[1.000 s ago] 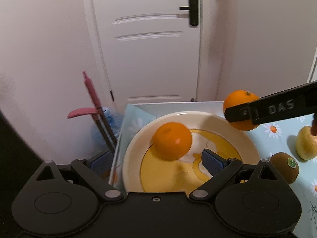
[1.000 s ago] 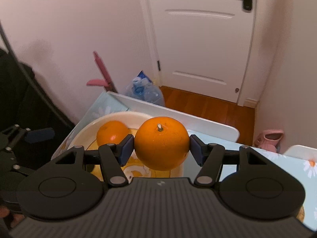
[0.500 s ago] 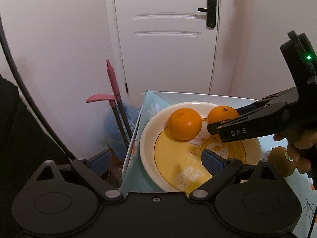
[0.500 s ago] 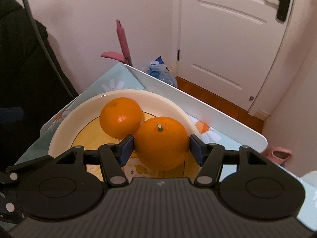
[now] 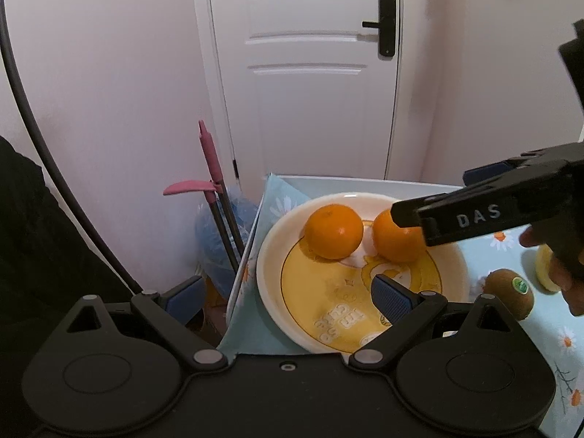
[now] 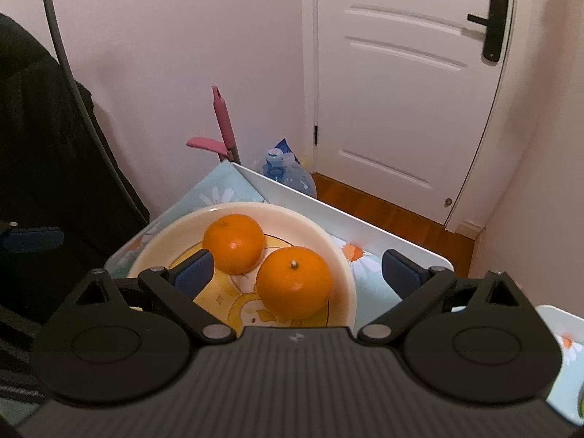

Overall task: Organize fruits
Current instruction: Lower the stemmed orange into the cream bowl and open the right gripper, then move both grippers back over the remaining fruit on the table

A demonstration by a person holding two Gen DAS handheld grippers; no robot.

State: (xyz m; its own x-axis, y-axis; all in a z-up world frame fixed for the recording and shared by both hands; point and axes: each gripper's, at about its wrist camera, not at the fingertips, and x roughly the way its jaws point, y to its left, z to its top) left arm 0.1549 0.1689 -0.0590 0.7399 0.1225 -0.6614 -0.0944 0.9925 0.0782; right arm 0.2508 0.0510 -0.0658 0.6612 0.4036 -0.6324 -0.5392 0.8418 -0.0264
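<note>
Two oranges (image 6: 233,242) (image 6: 294,283), bright orange and glossy, sit in a cream plate (image 6: 343,273) whose centre carries a yellow cartoon print with pale raised lettering. The tablecloth (image 5: 562,332) is pale blue, scattered with white daisies with orange hearts. A kiwi (image 5: 509,294) is brown with a small green sticker. The grippers are black with dark blue pads (image 5: 388,297). The door (image 6: 401,84) is white with a black handle; the walls are pale pink.

We are in a home; a panelled white door (image 5: 306,73) at twelve o'clock; a daisy-print tablecloth (image 5: 569,335) below.
</note>
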